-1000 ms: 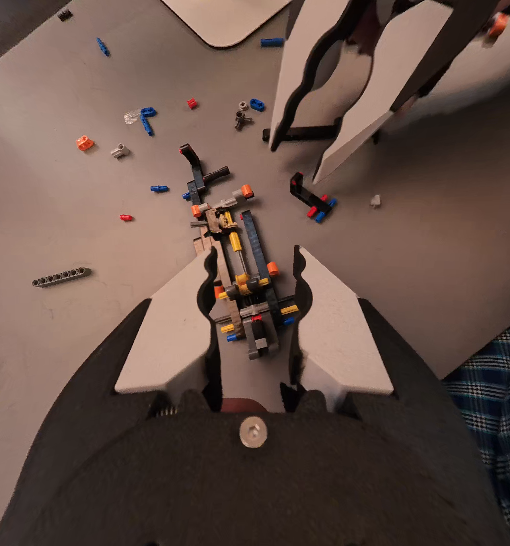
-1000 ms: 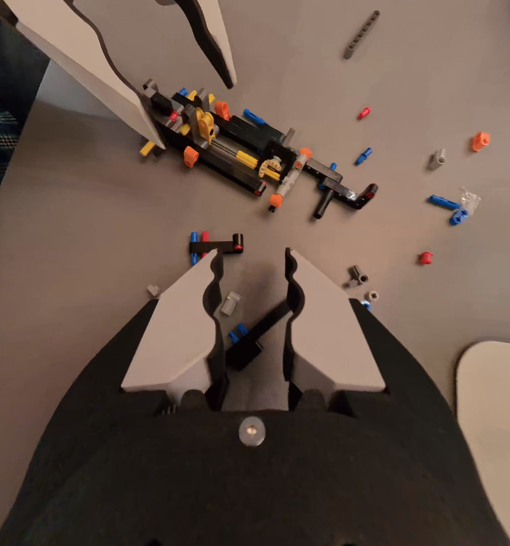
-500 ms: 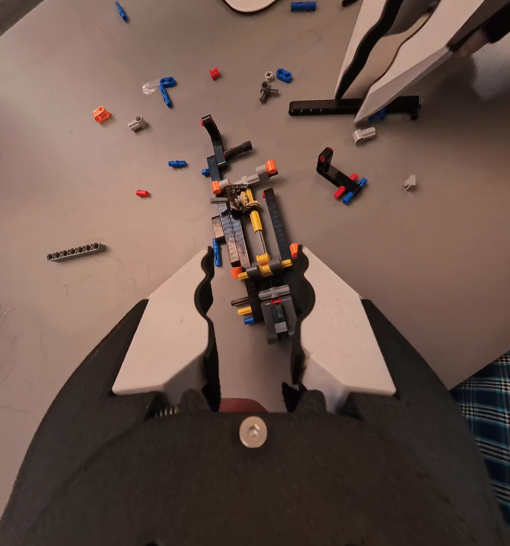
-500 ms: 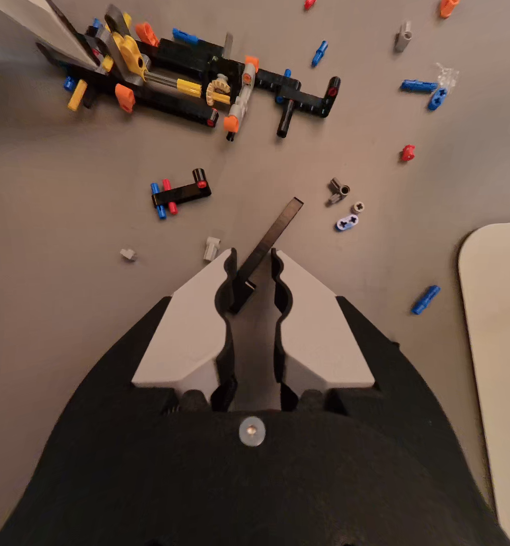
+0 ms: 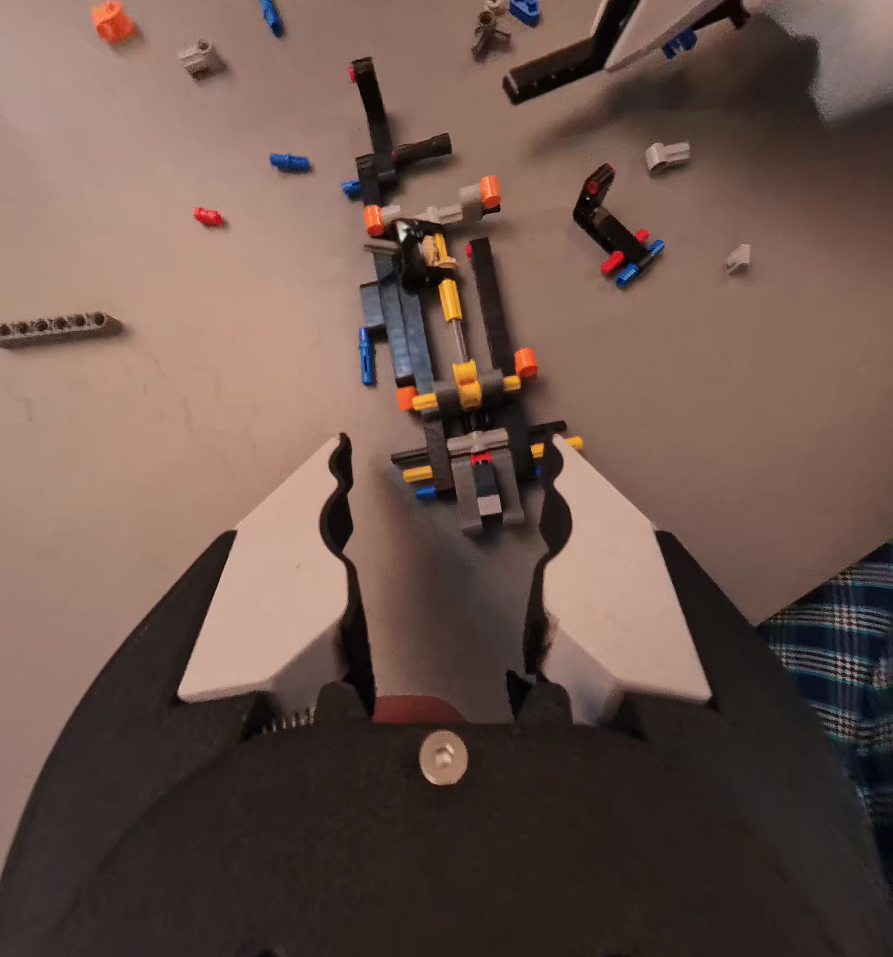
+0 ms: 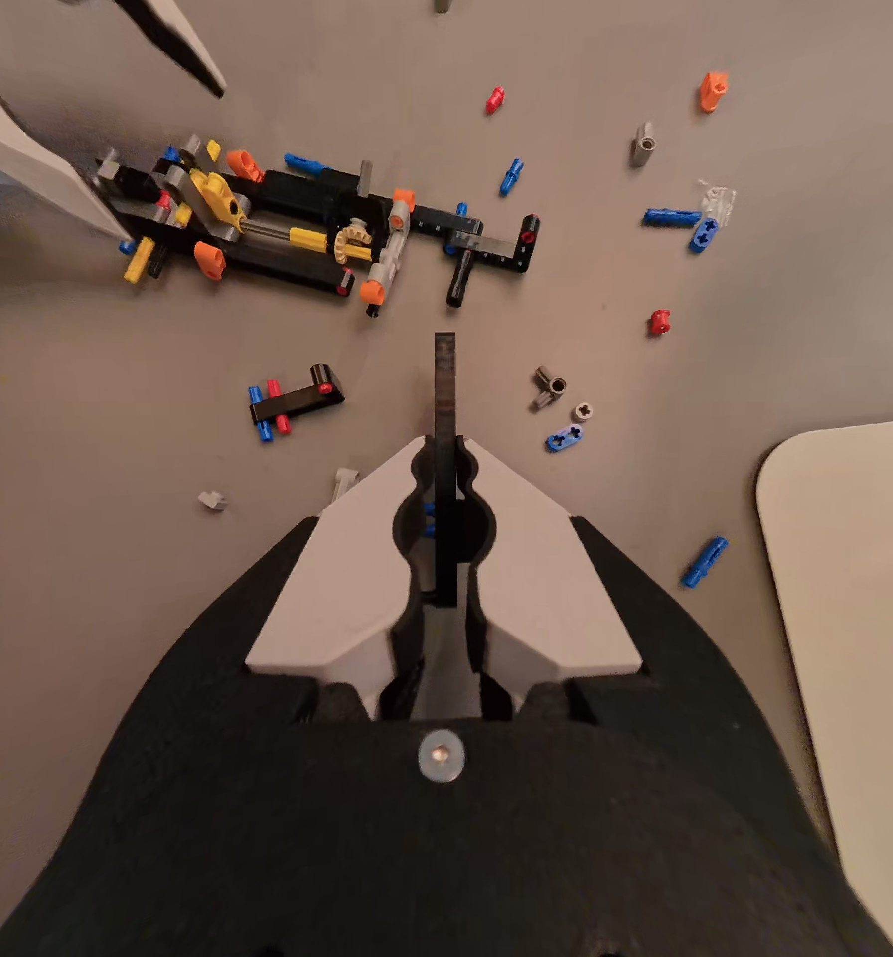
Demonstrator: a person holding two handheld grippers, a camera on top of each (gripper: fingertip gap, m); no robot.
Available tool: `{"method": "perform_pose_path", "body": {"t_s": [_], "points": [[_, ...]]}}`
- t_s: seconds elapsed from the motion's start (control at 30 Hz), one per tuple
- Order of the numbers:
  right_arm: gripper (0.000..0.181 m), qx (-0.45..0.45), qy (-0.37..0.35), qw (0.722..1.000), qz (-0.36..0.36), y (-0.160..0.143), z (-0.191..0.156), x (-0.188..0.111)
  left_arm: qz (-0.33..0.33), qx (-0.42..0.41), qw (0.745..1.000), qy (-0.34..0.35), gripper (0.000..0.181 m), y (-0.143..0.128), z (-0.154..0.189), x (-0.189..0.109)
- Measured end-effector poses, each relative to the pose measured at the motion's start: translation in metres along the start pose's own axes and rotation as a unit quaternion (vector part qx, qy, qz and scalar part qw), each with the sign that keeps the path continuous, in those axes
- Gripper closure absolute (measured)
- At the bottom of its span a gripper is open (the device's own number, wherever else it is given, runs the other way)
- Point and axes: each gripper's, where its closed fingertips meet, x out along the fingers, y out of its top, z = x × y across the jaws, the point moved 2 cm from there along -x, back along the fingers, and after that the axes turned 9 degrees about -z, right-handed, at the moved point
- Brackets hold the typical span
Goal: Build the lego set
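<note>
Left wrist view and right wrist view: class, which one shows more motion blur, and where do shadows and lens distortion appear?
Left wrist view: blurrier, the right hand-held gripper smeared at top right, a soft shadow under it on the table. Right wrist view: sharper, the black beam crisp, the half-built model clear; wide-angle bending shows at both views' edges.

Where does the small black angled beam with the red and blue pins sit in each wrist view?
Left wrist view: the small black angled beam lies right of the long assembly, in the upper right.
Right wrist view: it lies left of centre, nearer the camera than the assembly.
Shared landmark: the assembly's yellow connector.
</note>
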Motion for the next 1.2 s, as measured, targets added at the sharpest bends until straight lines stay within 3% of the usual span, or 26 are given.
{"method": "perform_pose_path", "body": {"t_s": [0.47, 0.8, 1.2], "points": [[0.177, 0.023, 0.021, 0.999, 0.01, -0.005, -0.004, 0.002, -0.014, 0.02, 0.999, -0.025, 0.119, -0.011, 0.033, 0.005], [0.176, 0.061, 0.035, 0.998, 0.004, -0.006, -0.008, 0.005, -0.008, 0.015, 1.0, 0.015, 0.119, -0.02, 0.025, 0.002], [0.168, 0.036, 0.005, 0.999, -0.006, -0.018, -0.006, -0.001, -0.003, 0.028, 0.999, 0.031, 0.125, -0.019, 0.032, 0.002]]}}
